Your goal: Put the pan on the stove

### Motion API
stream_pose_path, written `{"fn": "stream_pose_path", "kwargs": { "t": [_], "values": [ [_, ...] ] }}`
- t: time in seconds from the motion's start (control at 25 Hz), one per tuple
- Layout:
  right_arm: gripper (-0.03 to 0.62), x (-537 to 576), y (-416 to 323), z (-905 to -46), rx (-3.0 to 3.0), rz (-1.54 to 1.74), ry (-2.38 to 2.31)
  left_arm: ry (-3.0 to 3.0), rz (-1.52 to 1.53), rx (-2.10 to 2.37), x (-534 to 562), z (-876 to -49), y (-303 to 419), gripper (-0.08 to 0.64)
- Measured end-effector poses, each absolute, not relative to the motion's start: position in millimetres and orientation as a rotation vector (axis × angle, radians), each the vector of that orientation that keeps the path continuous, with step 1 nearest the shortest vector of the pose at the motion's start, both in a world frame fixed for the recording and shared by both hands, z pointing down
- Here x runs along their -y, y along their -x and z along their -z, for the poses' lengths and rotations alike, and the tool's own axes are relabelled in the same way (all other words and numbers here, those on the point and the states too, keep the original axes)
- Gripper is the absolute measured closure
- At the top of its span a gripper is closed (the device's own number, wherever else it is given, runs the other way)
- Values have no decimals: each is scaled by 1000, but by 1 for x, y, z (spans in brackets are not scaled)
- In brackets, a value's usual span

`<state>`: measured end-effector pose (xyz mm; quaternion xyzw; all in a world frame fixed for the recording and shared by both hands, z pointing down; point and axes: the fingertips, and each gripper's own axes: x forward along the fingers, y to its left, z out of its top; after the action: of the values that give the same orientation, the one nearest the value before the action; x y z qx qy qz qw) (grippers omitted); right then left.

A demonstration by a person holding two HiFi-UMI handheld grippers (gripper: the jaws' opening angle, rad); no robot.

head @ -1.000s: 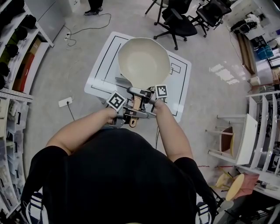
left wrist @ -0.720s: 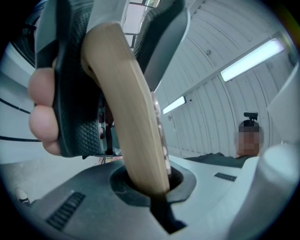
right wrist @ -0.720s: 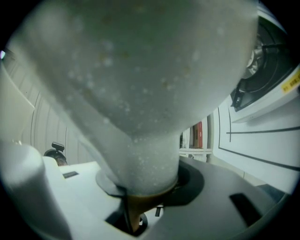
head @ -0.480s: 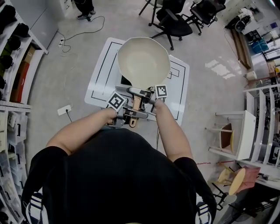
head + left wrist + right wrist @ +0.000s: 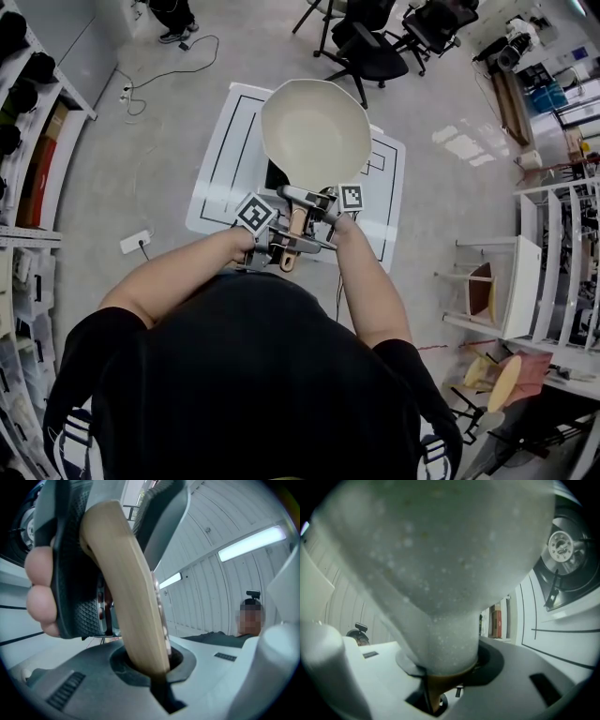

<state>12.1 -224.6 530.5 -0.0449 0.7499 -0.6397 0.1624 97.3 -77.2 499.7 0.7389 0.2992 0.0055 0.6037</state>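
Item: pan (image 5: pixel 316 131), cream bowl with a wooden handle (image 5: pixel 294 228), being carried by a person in a black shirt (image 5: pixel 253 384) over a white tabletop (image 5: pixel 217 161) marked with black lines. The bowl is hanging off the surface and, in the head view, is covering most of the dark stove (image 5: pixel 275 176), which is showing only at the bowl's near-left edge. Left hand-held gripper (image 5: pixel 289 246) is pinching the handle's near end, its jaws pressing tight on the wood (image 5: pixel 126 588) where it is entering the left hand-held gripper (image 5: pixel 154 679). Right hand-held gripper (image 5: pixel 302 198) is clamping the handle closer to the bowl; its own view is showing the jaws (image 5: pixel 440 686) part-spread around the handle root beneath the pan's speckled underside (image 5: pixel 440 550). The stove's round burner (image 5: pixel 561 548) is appearing beyond the pan at upper right in that view. Surroundings: office chairs (image 5: pixel 370 52), shelves (image 5: pixel 33 131) at left, cable (image 5: pixel 178 66) lying on the floor.
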Motion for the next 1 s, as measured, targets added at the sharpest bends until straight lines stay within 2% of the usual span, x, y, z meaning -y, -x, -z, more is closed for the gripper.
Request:
{"fn": "stream_pose_path", "kwargs": {
  "t": [1.0],
  "values": [
    [428, 242, -33, -561, -2113, 1925, 10, -1695, 13, -593, 104, -527, -131, 545]
  ]
}}
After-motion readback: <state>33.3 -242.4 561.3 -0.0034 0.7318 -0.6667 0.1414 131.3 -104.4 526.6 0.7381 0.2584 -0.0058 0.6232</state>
